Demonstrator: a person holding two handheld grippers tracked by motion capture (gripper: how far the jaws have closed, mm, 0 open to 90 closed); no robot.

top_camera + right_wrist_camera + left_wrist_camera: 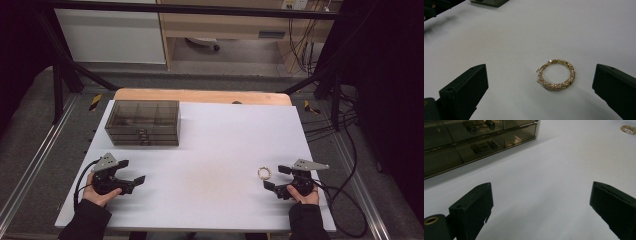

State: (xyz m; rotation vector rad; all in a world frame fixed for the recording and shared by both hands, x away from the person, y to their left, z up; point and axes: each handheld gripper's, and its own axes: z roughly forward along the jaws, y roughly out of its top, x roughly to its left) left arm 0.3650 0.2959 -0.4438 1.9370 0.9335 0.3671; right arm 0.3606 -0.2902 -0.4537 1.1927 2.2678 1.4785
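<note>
A gold, stone-studded bracelet (556,75) lies flat on the white table, seen in the high view as a small bracelet (264,173) near the right front. My right gripper (278,177) rests just right of it, open, with the ring ahead of and between its spread jaws, untouched. My left gripper (132,171) sits at the left front, open, nothing between its jaws. A smoky translucent drawer box (143,122) stands at the back left; in the left gripper view the drawer box (474,142) shows two drawers with dark handles.
The white table top (220,150) has a faint brownish stain at its centre. A wooden strip (200,96) borders the far edge. Cables (345,200) trail off the right side. Black frame bars rise around the table.
</note>
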